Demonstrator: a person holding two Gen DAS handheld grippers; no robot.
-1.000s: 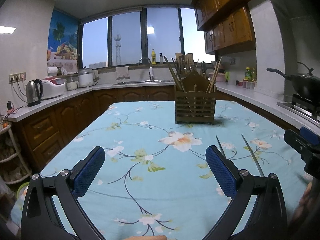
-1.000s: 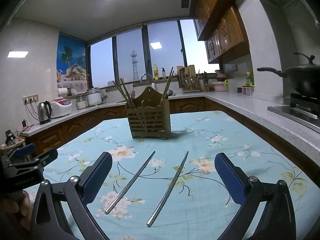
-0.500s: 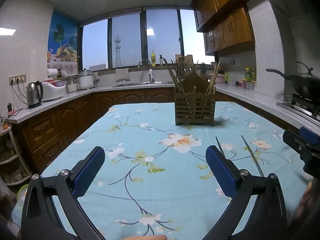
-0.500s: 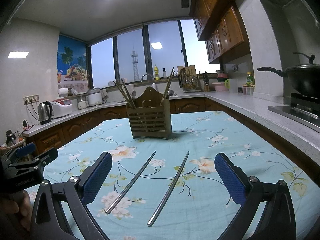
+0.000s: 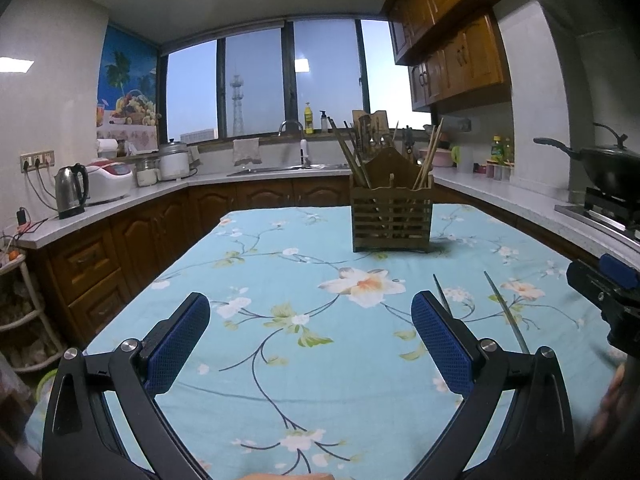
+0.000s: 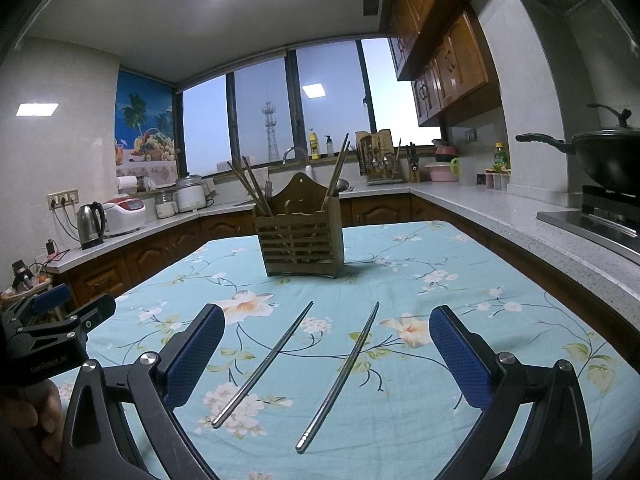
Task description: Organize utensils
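Two metal chopsticks lie apart on the floral tablecloth, one on the left (image 6: 264, 364) and one on the right (image 6: 340, 374); both also show in the left wrist view (image 5: 505, 312). A wooden slatted utensil holder (image 6: 300, 246) with several wooden chopsticks stands upright farther back, also in the left wrist view (image 5: 391, 218). My right gripper (image 6: 326, 350) is open and empty, just above the near ends of the two chopsticks. My left gripper (image 5: 310, 336) is open and empty over bare cloth, left of the chopsticks.
The table (image 5: 280, 280) is ringed by wooden counters. A kettle (image 5: 72, 190) and rice cookers stand on the left counter. A black wok (image 6: 600, 156) sits on the stove at right. The sink is at the back under the window.
The left wrist view has tilted slightly, with the utensil holder lower in frame. The right gripper has barely moved. Both stay open.
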